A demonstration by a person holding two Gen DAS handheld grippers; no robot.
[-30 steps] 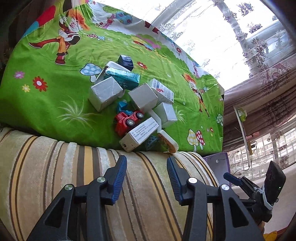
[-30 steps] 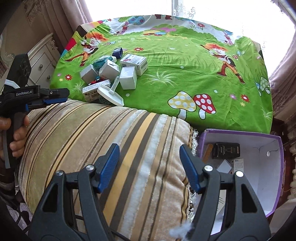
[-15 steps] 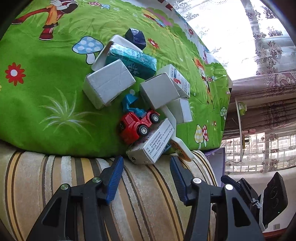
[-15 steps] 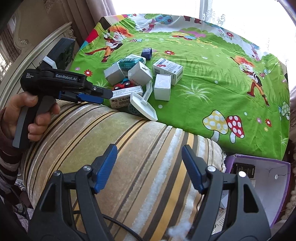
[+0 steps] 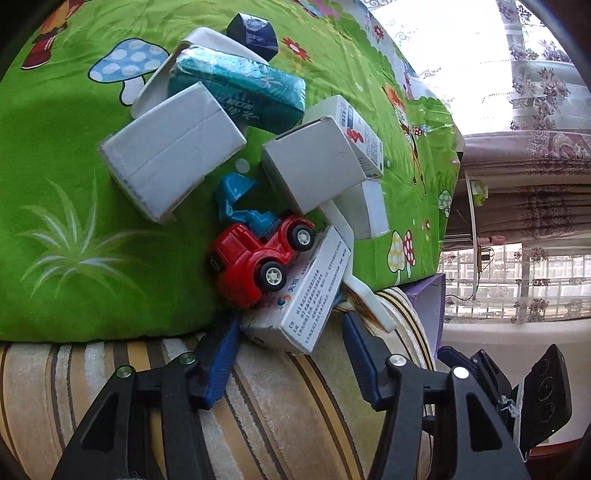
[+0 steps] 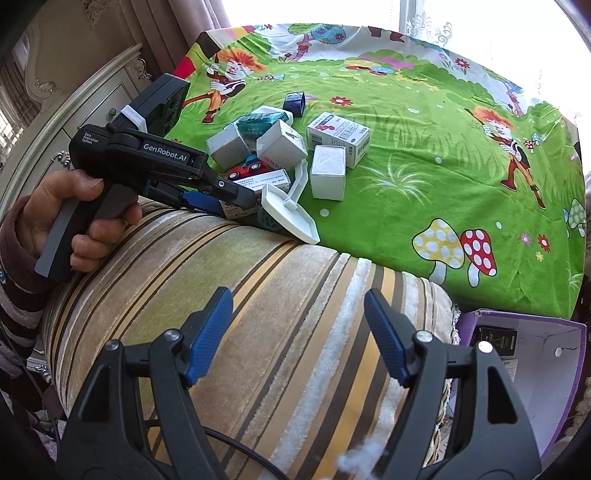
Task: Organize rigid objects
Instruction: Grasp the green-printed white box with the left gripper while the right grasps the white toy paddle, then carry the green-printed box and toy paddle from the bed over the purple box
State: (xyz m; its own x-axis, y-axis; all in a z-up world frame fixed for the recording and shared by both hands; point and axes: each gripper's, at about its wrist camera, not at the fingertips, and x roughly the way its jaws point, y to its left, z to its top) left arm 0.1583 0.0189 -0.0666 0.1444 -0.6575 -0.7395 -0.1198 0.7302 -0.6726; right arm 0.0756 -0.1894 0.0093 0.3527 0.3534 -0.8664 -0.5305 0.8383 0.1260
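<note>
A pile of rigid things lies on the green cartoon bedsheet (image 5: 74, 229): a red toy truck (image 5: 255, 258) with a blue bucket, a teal packet (image 5: 240, 88), plain white boxes (image 5: 170, 147), a dark blue box (image 5: 253, 35) and a white scoop (image 6: 288, 210). A long white printed box (image 5: 306, 291) hangs over the sheet's near edge. My left gripper (image 5: 291, 321) has this box's near end between its fingers and its jaws are closing; a gap remains at the right pad. My right gripper (image 6: 299, 295) hovers open over the striped cushion (image 6: 258, 314), holding nothing.
A purple open box (image 6: 535, 369) with a dark packet inside sits low at the right, past the cushion's end. A person's hand (image 6: 66, 218) holds the left gripper's handle. A carved cabinet (image 6: 74, 110) stands at the left; curtains and a window lie beyond the bed.
My left gripper came forward and down onto the pile's near edge, and the printed box now sits between its fingers. The right gripper shifted a little sideways and its jaws widened slightly.
</note>
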